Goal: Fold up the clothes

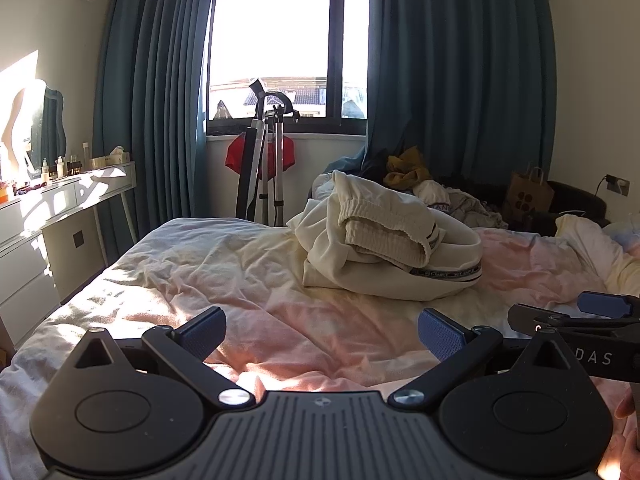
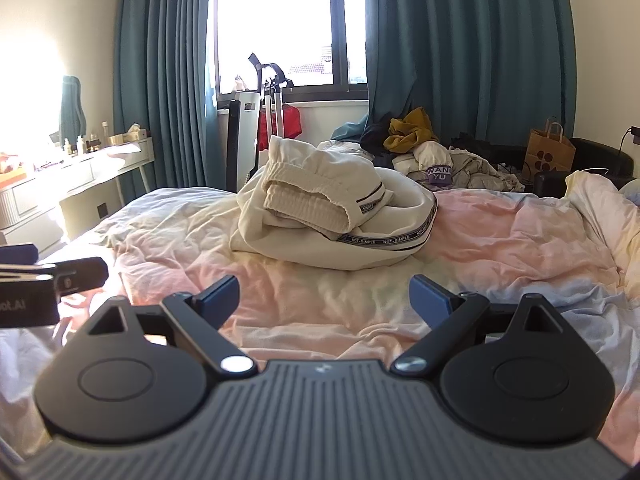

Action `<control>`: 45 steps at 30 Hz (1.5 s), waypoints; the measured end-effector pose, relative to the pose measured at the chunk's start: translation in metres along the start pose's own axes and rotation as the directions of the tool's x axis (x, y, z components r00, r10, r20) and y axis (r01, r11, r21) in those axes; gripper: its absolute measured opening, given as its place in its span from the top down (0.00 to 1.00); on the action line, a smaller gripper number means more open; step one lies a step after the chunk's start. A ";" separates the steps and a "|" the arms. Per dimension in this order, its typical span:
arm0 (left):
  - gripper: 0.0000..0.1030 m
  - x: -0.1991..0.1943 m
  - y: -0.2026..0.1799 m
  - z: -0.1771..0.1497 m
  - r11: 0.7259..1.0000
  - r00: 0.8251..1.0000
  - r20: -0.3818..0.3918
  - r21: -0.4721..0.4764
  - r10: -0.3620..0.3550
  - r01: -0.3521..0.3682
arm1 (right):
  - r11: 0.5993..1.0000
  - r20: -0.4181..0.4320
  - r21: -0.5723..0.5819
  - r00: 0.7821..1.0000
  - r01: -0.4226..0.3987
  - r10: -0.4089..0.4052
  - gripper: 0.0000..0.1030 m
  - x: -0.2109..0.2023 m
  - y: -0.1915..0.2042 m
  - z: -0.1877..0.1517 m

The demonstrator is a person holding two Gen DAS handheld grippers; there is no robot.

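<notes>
Both grippers' fingers (image 1: 438, 334) spread, empty; crumpled cream ribbed-waistband sweatpants (image 2: 336, 216) lie ahead of them: best pinch waistband corners.

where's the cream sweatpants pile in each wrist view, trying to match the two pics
Left wrist: cream sweatpants pile sits right of centre on the bed, beyond the open left gripper.
Right wrist: the pile is near centre, ahead of the open right gripper.
Shared landmark: window between blue curtains.
</notes>
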State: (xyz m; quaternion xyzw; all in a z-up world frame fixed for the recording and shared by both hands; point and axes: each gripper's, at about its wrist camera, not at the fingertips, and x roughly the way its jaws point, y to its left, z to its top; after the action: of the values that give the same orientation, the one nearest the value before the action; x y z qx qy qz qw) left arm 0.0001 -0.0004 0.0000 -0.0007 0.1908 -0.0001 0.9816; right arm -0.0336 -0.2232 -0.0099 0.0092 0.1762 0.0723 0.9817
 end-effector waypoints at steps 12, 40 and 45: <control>0.00 -0.001 0.006 -0.004 1.000 1.000 0.000 0.010 -0.002 0.002 | 0.999 -0.003 0.035 1.000 0.002 -0.001 0.09 0.000 -0.001 0.000; 0.00 0.004 0.004 -0.010 0.999 1.000 0.000 0.036 -0.018 0.018 | 1.000 0.012 0.025 1.000 -0.002 0.002 0.09 0.000 0.000 -0.001; 0.00 0.005 0.006 -0.010 0.999 1.000 0.001 0.023 -0.023 0.023 | 0.999 0.012 0.037 1.000 0.006 -0.006 0.09 0.000 -0.002 -0.001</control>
State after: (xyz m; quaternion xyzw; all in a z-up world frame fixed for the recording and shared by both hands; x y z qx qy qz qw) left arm 0.0014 0.0057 -0.0108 0.0083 0.1899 -0.0135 0.9817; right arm -0.0337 -0.2252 -0.0108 0.0274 0.1717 0.0660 0.9826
